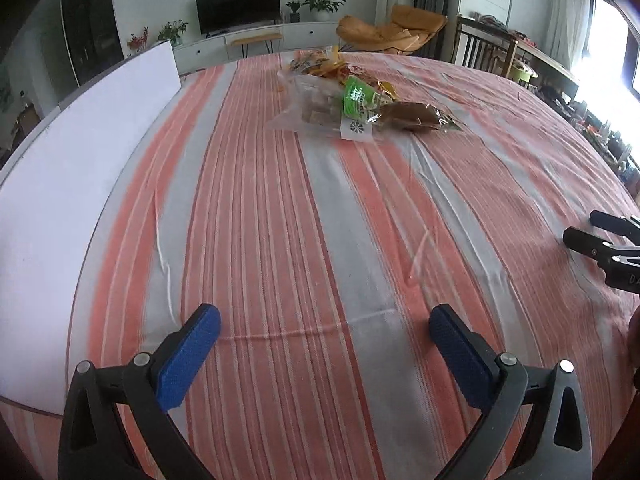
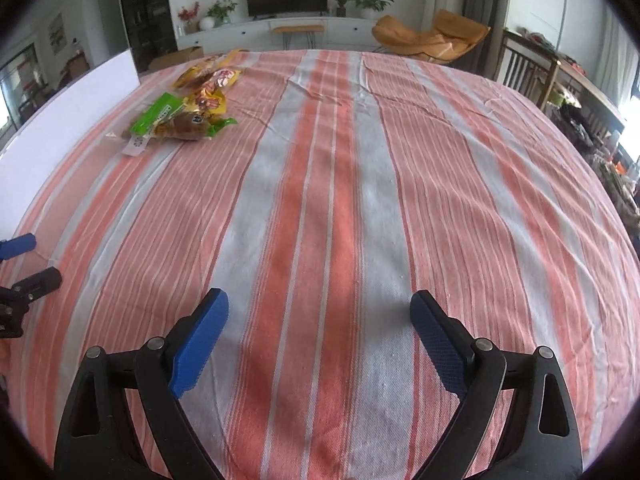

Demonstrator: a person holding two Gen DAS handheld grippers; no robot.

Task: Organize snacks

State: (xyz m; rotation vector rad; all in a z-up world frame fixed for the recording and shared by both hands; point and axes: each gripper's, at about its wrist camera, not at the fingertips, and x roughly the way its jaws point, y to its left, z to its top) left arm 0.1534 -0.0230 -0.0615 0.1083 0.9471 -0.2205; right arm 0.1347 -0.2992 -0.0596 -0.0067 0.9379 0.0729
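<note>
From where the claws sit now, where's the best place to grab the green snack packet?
Probably the green snack packet by its near edge, coming in low from the near side with the left claw. It lies tilted across the clear bag, so that edge looks raised and reachable.

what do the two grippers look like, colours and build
Both match: the left gripper and right gripper each have two black plastic fingers with triangular cutouts and silver pivot pins, tipped with textured blue pads. No cables or sleeves show.

Striped-cloth table (image 1: 320, 240); snack packets (image 1: 352, 96) piled far side.
</note>
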